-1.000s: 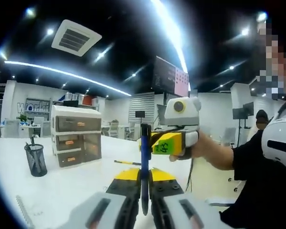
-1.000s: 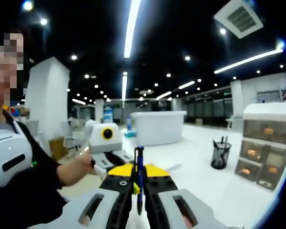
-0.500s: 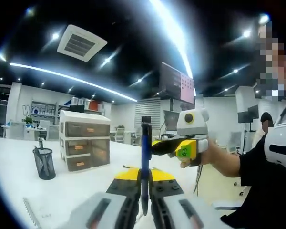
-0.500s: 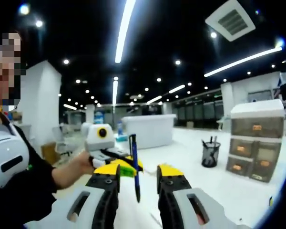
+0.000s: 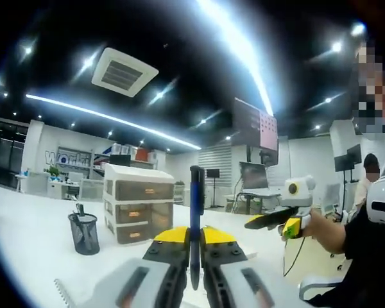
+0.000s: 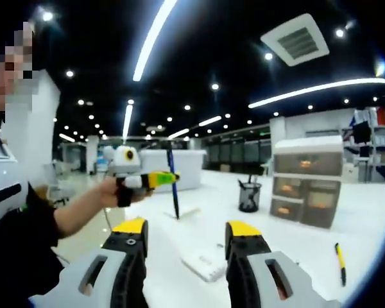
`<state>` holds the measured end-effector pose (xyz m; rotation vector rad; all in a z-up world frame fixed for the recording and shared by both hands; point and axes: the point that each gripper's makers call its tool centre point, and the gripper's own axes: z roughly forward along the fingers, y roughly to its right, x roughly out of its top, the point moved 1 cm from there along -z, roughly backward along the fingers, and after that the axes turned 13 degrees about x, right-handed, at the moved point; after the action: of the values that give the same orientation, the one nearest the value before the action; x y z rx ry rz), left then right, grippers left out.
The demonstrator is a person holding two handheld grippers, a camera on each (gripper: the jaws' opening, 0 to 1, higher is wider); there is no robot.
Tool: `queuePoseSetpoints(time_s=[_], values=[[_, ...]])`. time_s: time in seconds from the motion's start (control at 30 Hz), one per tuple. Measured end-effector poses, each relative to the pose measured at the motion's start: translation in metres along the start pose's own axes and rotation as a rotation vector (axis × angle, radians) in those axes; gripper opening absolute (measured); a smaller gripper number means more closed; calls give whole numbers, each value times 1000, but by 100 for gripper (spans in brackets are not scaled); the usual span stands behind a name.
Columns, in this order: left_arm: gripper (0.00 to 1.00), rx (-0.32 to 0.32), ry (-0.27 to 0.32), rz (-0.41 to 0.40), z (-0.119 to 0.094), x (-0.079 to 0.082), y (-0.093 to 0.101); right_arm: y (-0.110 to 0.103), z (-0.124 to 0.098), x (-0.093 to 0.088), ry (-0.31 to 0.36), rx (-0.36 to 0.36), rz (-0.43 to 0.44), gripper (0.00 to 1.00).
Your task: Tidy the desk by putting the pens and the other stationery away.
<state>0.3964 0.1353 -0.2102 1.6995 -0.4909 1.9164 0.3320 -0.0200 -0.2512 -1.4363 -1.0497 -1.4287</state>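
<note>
Pen, blue with a dark cap end, stands upright between the yellow-tipped jaws of the left gripper, which is clenched on it; its tip points to 12 o'clock in the left gripper view and its lower end drops out of sight between the jaws. In the right gripper view the same pen hangs from the left gripper at about 10 o'clock, held up in a person's hand well above the white desk. The right gripper is released, its two jaws standing wide apart with nothing between them; in the left gripper view it shows at 3 o'clock, off to the side of the pen. On the far wall at 9 o'clock in the left gripper view some blue lettering seems to begin "Wor", but the rest is too blurred to read. A black mesh pen cup stands on the desk just beside a three-drawer organiser; the drawer fronts carry small orange labels too small to read. In the right gripper view the cup and organiser sit at 2 o'clock. A yellow-and-black pen lies on the desk at 4 o'clock, and a white flat object lies between the open jaws, farther off.
</note>
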Motion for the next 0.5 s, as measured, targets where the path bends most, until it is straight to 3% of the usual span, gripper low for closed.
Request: queuePoseSetpoints(time_s=[0.33,0.5], values=[[7,50,36,-12,14,9,-31,-5,-28,-31,-39,-95,13,51],[7,81,45,-19,25,14,-48,-10,-39,-37,-45,-128,9,53]])
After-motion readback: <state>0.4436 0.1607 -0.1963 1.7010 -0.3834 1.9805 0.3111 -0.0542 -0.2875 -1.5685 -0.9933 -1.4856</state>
